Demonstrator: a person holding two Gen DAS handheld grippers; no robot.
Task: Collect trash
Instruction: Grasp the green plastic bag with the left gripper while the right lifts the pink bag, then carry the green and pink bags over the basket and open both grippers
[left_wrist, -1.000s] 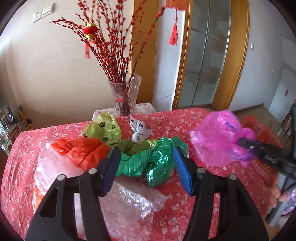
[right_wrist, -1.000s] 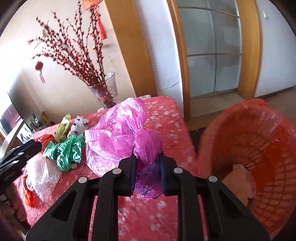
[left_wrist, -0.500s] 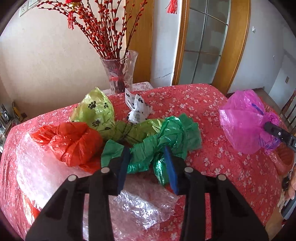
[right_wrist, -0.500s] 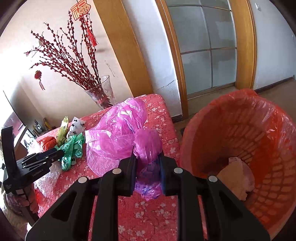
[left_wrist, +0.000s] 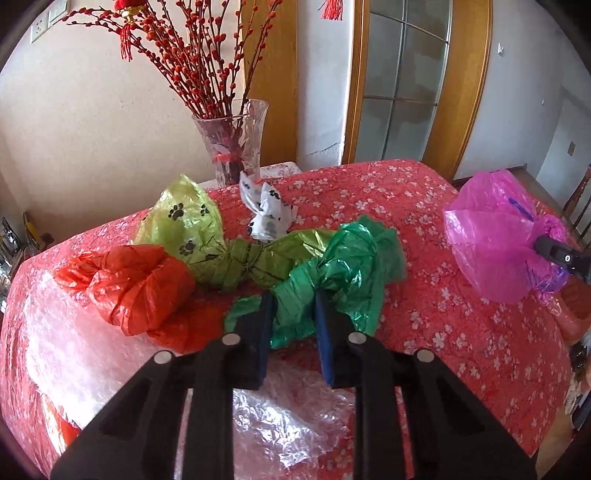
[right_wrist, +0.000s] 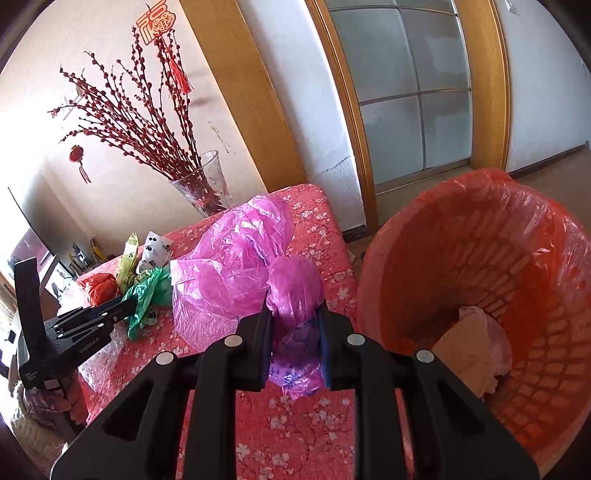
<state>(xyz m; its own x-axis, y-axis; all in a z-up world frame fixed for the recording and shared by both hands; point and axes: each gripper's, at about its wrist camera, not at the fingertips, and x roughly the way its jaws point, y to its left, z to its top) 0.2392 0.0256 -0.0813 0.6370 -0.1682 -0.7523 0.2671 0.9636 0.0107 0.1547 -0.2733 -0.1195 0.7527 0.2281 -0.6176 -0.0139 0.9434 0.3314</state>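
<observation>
left gripper (left_wrist: 291, 314): jaws just closed, clamped on green bag (left_wrist: 343, 266)
right gripper (right_wrist: 293, 325): pink bag (right_wrist: 236, 266) gripped
tip: green bag to be lifted clear, bubble wrap (left_wrist: 288, 417) left behind

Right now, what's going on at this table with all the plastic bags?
A person is clearing plastic trash off the red floral table with a gripper in each hand. The left gripper has just been closing its jaws, and they now pinch the green bag. The right gripper holds the pink bag beside the orange lined bin, not yet dropped in. An orange bag, a yellow-green paw-print bag and bubble wrap lie on the table.
</observation>
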